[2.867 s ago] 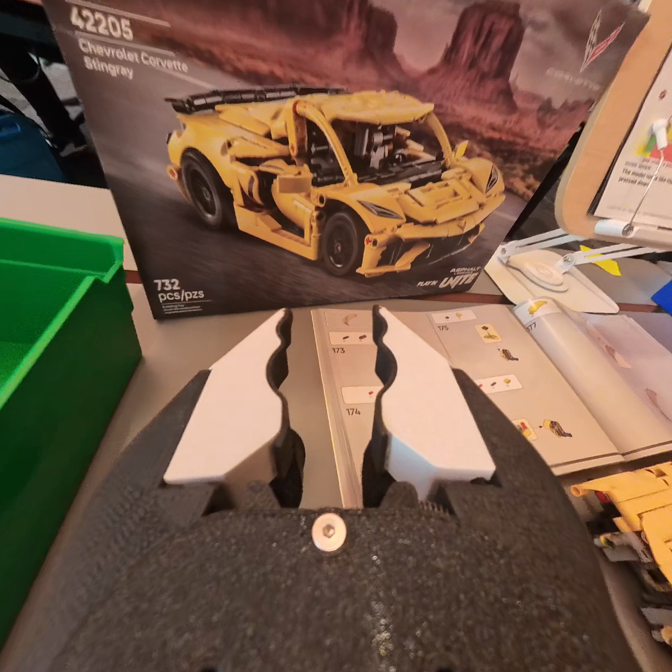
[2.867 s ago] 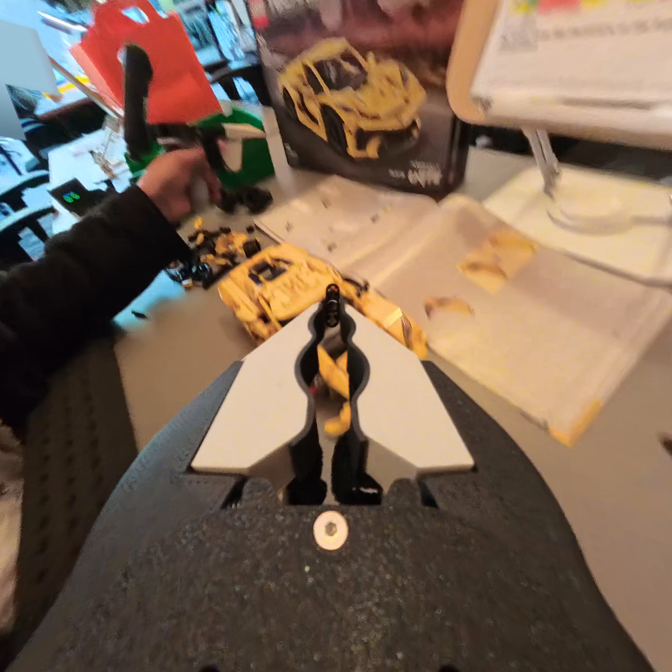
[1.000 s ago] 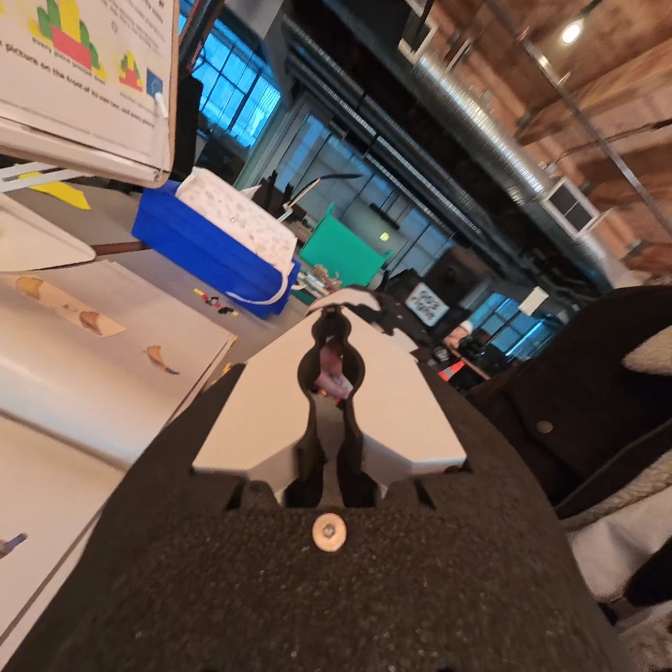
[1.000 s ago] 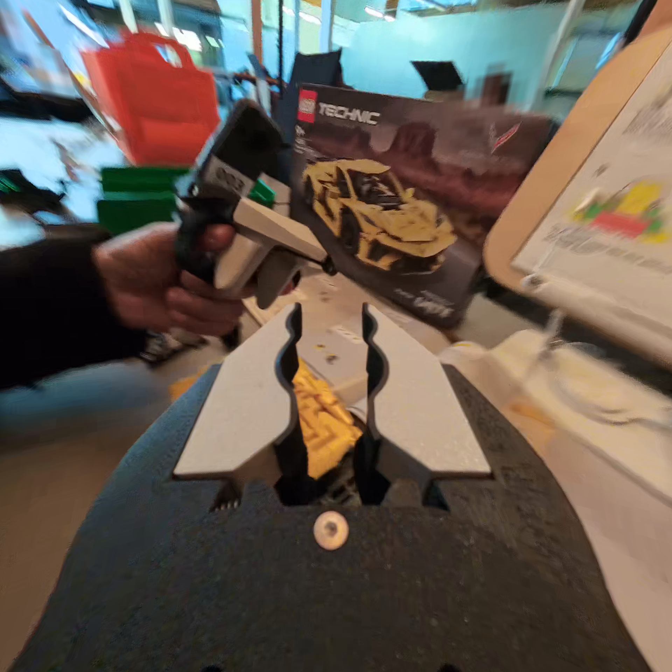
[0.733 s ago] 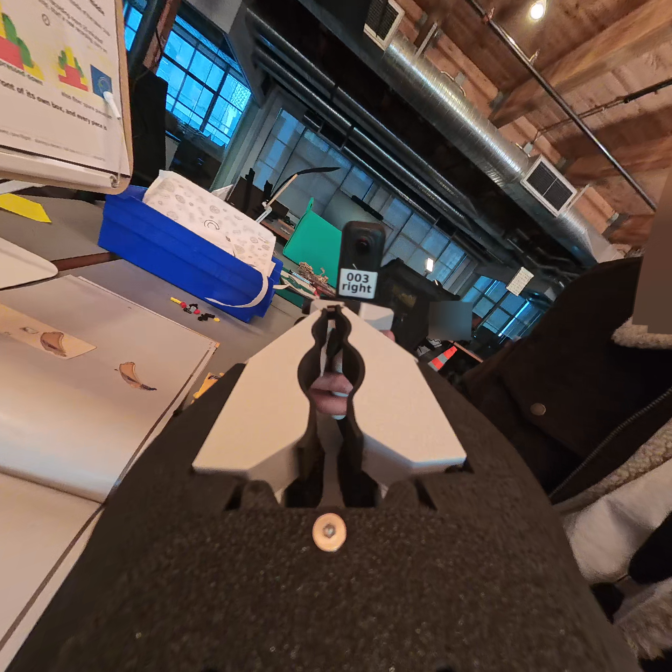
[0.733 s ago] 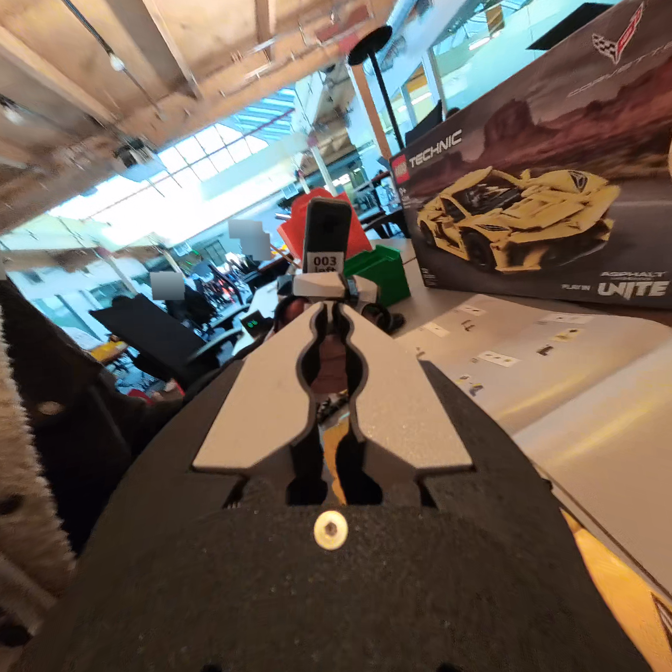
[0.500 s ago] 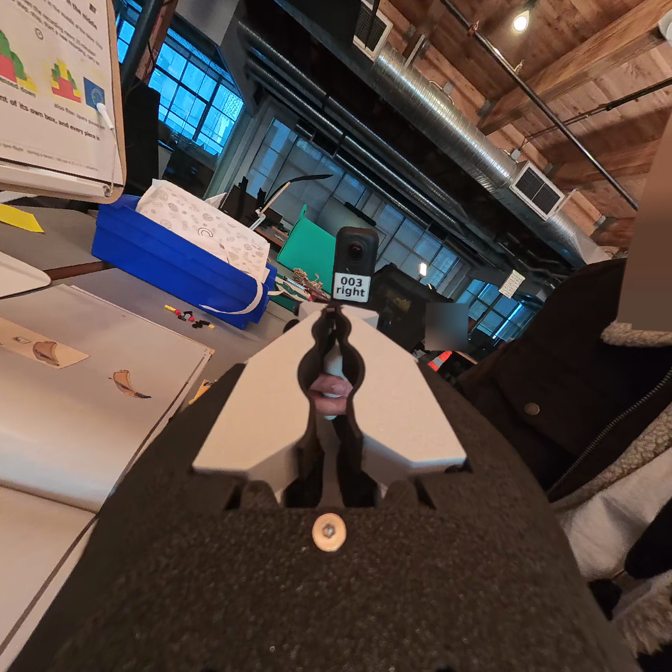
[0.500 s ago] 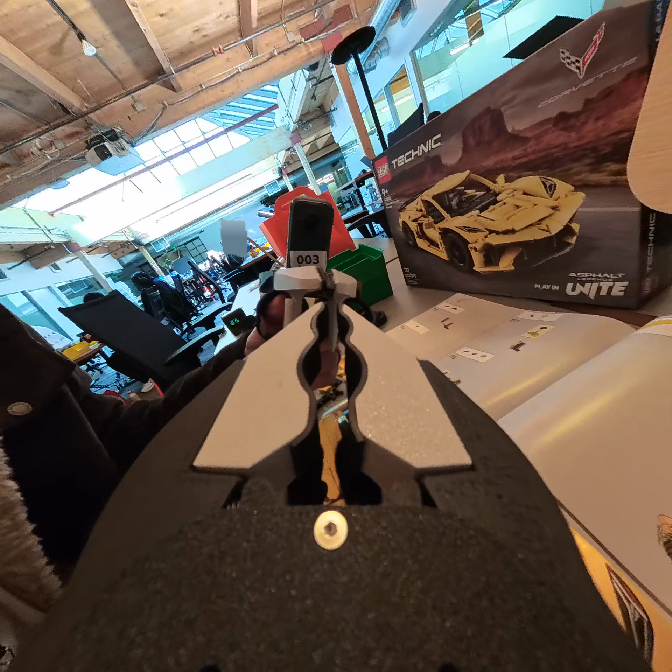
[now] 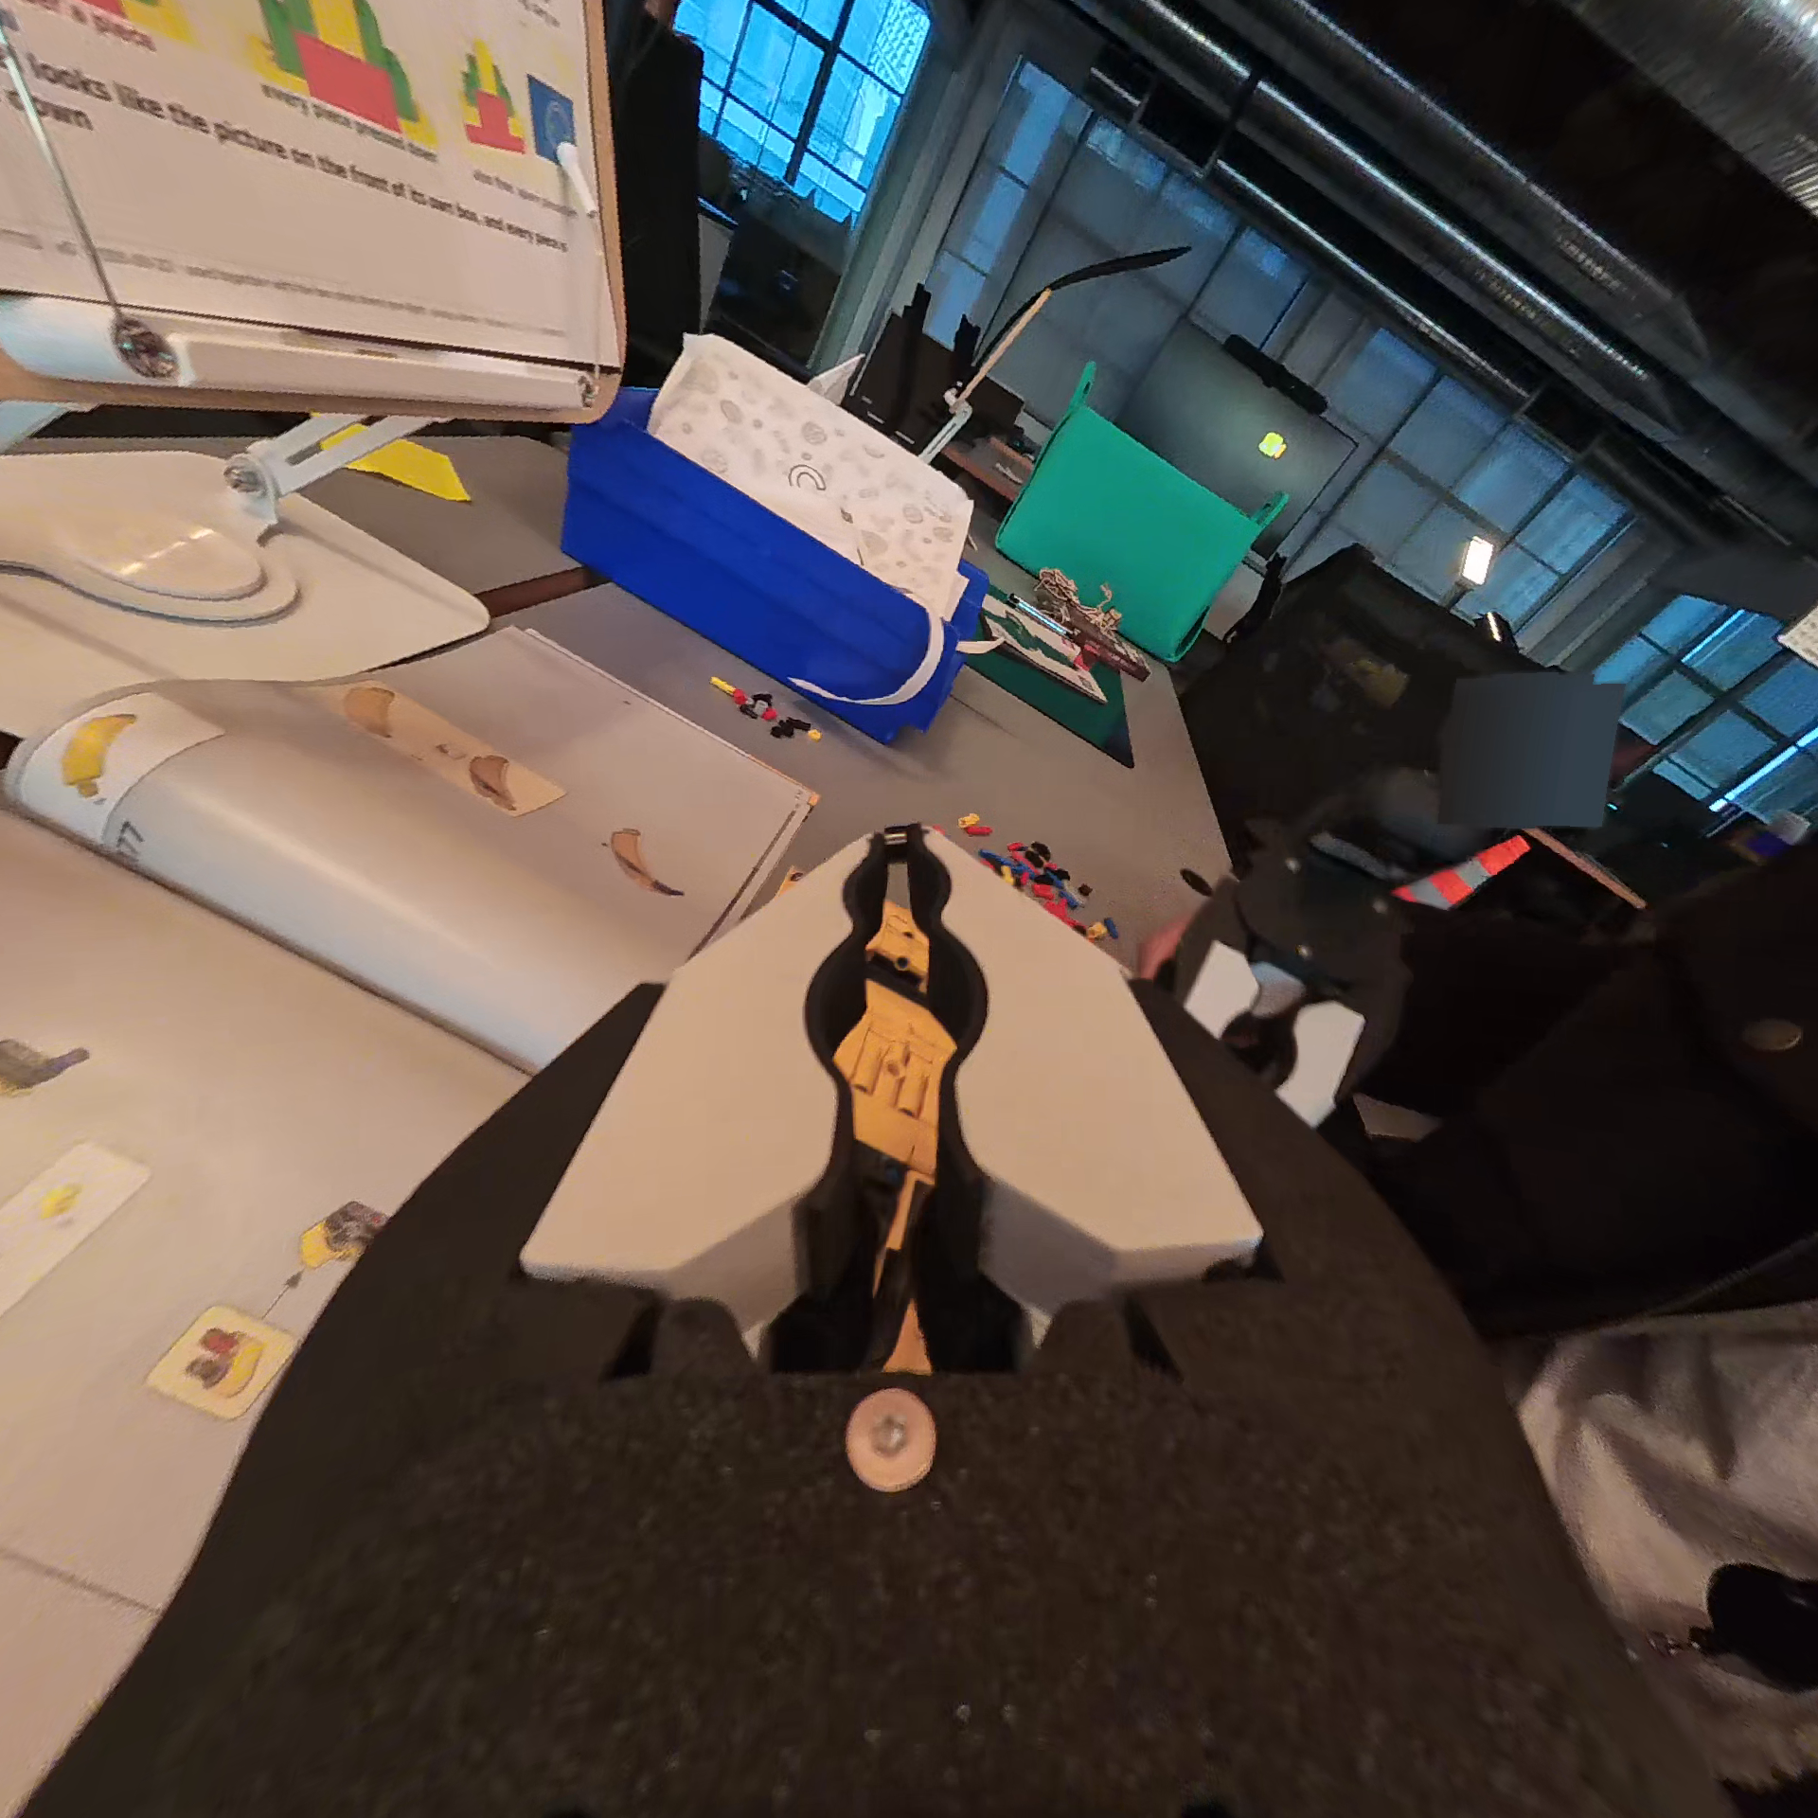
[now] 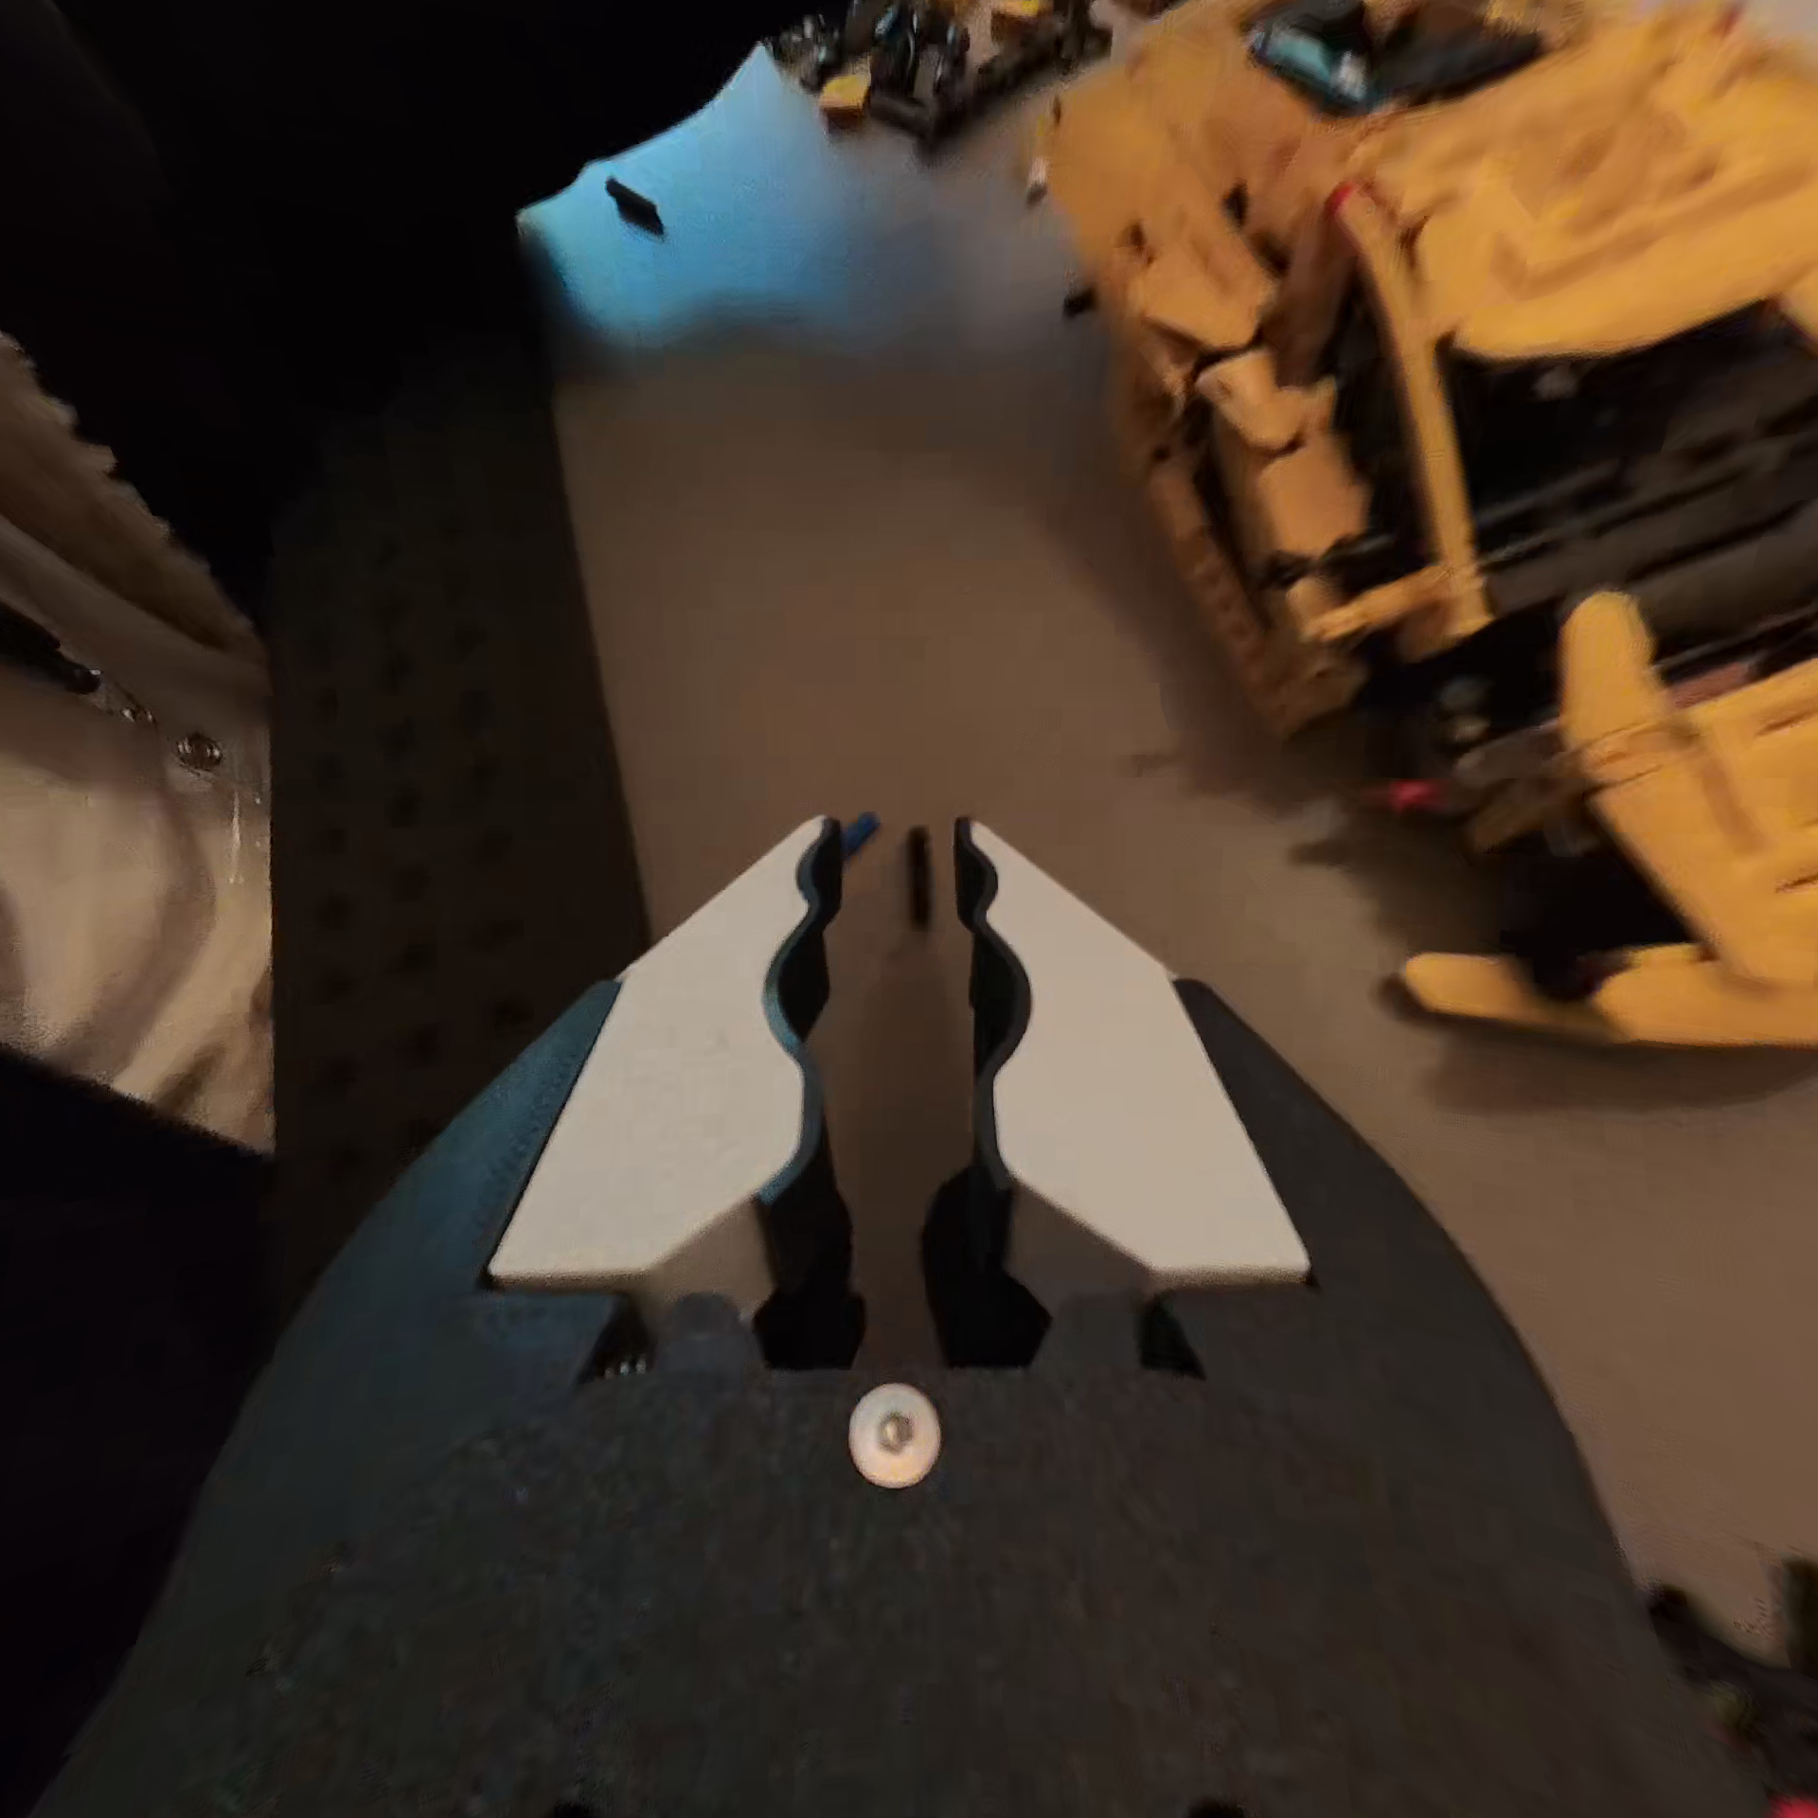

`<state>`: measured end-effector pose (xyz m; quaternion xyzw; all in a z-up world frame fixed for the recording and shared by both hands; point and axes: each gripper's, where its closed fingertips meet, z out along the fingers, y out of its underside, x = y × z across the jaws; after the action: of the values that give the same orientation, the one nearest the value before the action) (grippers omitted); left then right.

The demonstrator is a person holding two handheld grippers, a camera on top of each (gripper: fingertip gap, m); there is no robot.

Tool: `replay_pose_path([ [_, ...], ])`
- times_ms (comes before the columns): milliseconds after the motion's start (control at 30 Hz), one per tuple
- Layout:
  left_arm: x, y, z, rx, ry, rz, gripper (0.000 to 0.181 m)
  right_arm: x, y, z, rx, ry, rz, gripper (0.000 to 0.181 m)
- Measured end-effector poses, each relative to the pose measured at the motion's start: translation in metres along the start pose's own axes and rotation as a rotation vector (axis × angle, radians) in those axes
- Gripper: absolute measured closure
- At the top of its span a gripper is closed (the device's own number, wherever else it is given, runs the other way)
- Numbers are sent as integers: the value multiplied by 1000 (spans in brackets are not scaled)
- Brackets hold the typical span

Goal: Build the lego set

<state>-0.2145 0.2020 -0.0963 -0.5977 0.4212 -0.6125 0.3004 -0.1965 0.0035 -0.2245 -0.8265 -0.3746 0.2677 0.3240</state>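
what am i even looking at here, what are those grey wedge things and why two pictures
The grey wedges are the two fingers of a hand-held grasping tool; a person holds one in each hand, each carrying a camera that looks along its fingers. One picture comes from the left tool, which is shut on a small black piece, above an open instruction booklet and scattered bricks. The other comes from the right tool, open and empty over the grey table, with a black pin between its tips. The blurred yellow car model stands beside it.
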Motion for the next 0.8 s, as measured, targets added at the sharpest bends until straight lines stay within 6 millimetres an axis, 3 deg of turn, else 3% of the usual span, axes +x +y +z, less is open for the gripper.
replay_pose_path([
  [167, -13, -1, -5, 28, -36, -35, 178, -12, 13, 18, -90, 131, 33, 169],
  [300, -16, -4, -8, 56, -33, -53, 178, -17, 20, 32, -136, 157, 78, 163],
  [367, -14, -6, -8, 66, -26, -50, 178, -18, 18, 33, -136, 185, 31, 159],
  [600, -6, -6, -4, 57, -6, -21, 178, -10, 17, 34, -159, 372, -167, 180],
  [800, -1, -7, -5, 57, 15, 3, 178, -18, -1, 34, -70, 283, -223, 169],
])
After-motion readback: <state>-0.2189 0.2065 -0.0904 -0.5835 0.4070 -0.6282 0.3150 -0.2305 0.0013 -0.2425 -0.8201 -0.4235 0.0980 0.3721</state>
